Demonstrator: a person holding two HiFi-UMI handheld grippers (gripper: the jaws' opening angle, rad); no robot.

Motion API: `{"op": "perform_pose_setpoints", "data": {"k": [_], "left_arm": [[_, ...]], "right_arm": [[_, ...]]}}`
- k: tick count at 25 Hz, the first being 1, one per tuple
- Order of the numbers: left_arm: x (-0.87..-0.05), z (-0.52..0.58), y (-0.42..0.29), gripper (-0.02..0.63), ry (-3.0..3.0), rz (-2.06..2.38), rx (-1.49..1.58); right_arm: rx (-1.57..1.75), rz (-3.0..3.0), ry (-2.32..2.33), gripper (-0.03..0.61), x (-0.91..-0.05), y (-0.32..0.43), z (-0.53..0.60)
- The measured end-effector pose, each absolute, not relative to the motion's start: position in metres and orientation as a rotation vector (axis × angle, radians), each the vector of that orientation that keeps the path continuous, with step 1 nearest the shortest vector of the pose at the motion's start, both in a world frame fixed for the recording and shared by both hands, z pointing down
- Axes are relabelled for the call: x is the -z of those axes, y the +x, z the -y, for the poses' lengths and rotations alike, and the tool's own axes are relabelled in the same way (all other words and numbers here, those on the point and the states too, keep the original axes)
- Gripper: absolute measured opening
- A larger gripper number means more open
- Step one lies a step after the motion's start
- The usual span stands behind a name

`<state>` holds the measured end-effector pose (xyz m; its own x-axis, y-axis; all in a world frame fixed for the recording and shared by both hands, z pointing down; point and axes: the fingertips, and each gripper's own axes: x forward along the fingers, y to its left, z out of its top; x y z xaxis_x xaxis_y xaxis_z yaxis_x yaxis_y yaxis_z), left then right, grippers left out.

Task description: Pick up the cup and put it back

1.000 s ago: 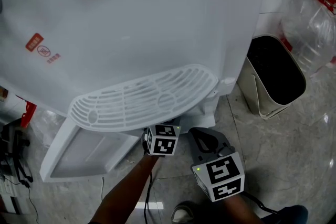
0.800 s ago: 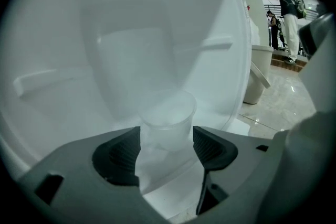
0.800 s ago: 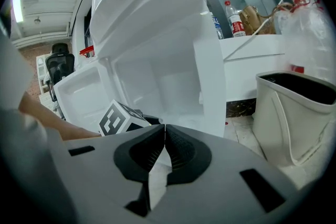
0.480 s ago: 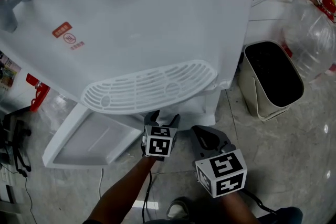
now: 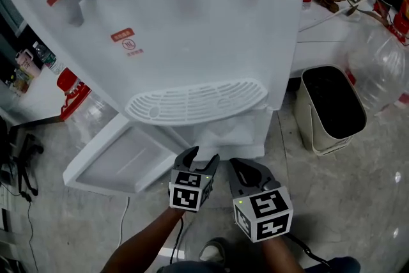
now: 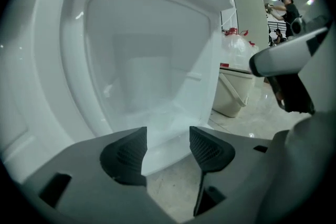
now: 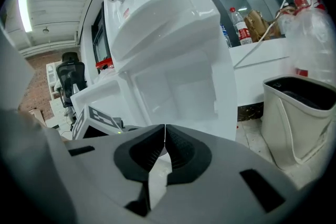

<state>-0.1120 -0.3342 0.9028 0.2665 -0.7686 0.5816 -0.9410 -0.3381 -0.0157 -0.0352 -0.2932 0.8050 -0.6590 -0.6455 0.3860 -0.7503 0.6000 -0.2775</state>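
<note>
No cup shows clearly in any view; inside the cabinet (image 6: 152, 76) of the white water dispenser (image 5: 211, 29) only a pale blurred shape is visible. My left gripper (image 5: 202, 156) hangs in front of that lower compartment (image 5: 230, 131), below the drip tray (image 5: 195, 102). Its jaws (image 6: 168, 136) are apart and closing, with nothing between them. My right gripper (image 5: 246, 167) is just to its right, with its jaws (image 7: 165, 131) shut on nothing.
The dispenser's lower door (image 5: 121, 160) lies swung open at the left. A beige waste bin (image 5: 332, 109) stands on the floor at the right, with a clear plastic jug (image 5: 383, 48) behind it. A red-capped bottle (image 5: 77, 99) stands at the left.
Both grippers have drawn back from under the drip tray toward me. The head view has lifted, so the taps and more of the dispenser's front now show.
</note>
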Motion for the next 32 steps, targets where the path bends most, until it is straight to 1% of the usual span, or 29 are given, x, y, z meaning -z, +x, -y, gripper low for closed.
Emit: {"op": "perform_pose_setpoints", "data": {"k": [3,9,17,20,25,32], "left_arm": [[-0.877,0.323,-0.111,0.221,2.225,1.584,-0.664],[-0.825,0.299,-0.106,0.146,2.284,1.622,-0.588],[-0.768,0.277,-0.091,0.073,2.374,1.655,-0.510],[-0.758,0.274,-0.090,0.043,2.388,1.660,-0.472],[-0.750,0.267,-0.086,0.015,2.379,1.631,-0.468],[-0.705,0.258,-0.076,0.012,2.425,1.551,-0.541]], "right_arm": [[-0.601,2.607,1.134,0.021,-0.794,-0.040,0.287],[-0.564,2.640,1.106,0.021,-0.774,-0.045,0.273],[-0.507,2.712,1.088,0.021,-0.738,-0.051,0.262],[-0.483,2.723,1.103,0.021,-0.731,-0.050,0.260],[-0.503,2.702,1.103,0.021,-0.722,-0.047,0.262],[-0.593,2.653,1.096,0.021,-0.686,-0.049,0.261]]}}
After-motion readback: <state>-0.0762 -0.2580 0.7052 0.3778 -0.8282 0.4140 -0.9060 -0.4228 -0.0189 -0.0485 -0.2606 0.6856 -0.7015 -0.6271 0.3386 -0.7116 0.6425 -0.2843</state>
